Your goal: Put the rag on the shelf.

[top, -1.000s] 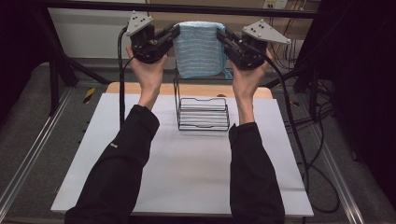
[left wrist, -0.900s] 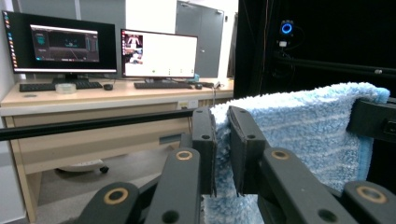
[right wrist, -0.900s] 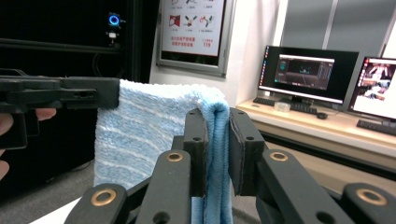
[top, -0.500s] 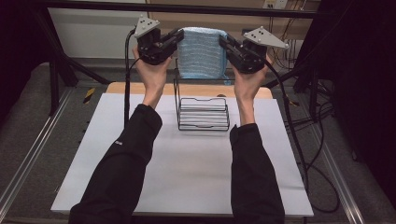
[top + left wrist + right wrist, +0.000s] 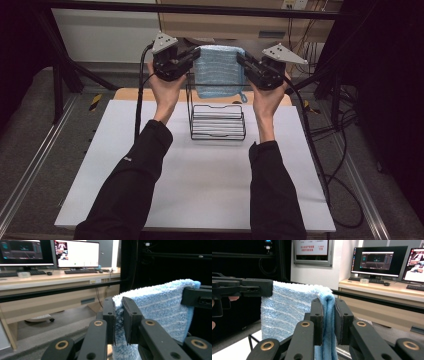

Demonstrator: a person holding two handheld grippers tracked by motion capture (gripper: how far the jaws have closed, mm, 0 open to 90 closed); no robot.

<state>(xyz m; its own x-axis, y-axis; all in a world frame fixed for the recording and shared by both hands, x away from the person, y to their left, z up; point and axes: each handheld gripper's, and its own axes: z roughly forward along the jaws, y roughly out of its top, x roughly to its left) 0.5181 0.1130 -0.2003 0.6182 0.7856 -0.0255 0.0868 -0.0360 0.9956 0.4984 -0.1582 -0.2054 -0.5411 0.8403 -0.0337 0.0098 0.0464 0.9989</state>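
Observation:
A light blue folded towel (image 5: 219,70) hangs stretched between my two grippers, above the black wire rack (image 5: 217,122) that stands on the white table top (image 5: 200,175). My left gripper (image 5: 191,54) is shut on the towel's upper left corner, and in the left gripper view its jaws pinch the towel (image 5: 160,307) edge. My right gripper (image 5: 243,59) is shut on the upper right corner; the right gripper view has the towel (image 5: 287,312) fold clamped between its pads. The towel's lower edge hangs just over the rack's back.
A wooden board (image 5: 125,94) lies at the table's far edge behind the rack. Cables (image 5: 320,150) trail along the table's right side. A dark frame bar (image 5: 200,9) crosses the back, with desks and monitors (image 5: 75,253) beyond.
Both grippers have come down together with the towel held between them, bringing its lower edge closer to the wire rack. The grips have not changed.

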